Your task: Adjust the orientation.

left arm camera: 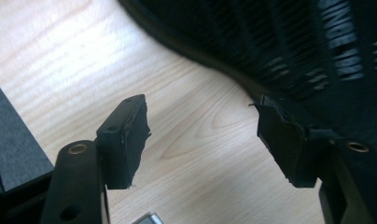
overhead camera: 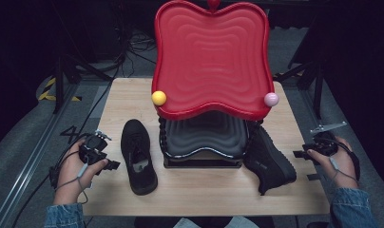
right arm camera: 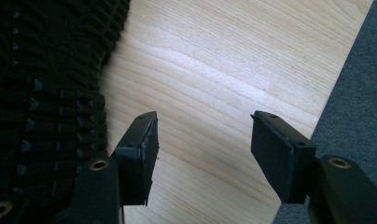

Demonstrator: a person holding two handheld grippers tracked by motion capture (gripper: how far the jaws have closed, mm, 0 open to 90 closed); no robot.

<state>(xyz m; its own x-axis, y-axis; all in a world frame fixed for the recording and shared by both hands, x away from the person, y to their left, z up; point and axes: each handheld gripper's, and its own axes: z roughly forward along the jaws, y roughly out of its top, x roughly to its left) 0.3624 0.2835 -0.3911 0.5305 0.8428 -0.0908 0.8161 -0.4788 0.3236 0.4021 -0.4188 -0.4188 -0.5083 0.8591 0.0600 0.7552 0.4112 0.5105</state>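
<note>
While both grippers hang with jaws spread and empty, the left gripper [overhead camera: 104, 159] sits just beside the left black sneaker [overhead camera: 138, 155] and the right gripper [overhead camera: 310, 151] near the right black sneaker [overhead camera: 268, 159], tipped against the two-tier rack [overhead camera: 206, 142]. This looks like the approach step. Next, each must close in and pinch a shoe's collar.

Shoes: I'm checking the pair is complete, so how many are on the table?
2. The left shoe lies flat left of the rack; the right shoe leans against the rack's right side.
</note>
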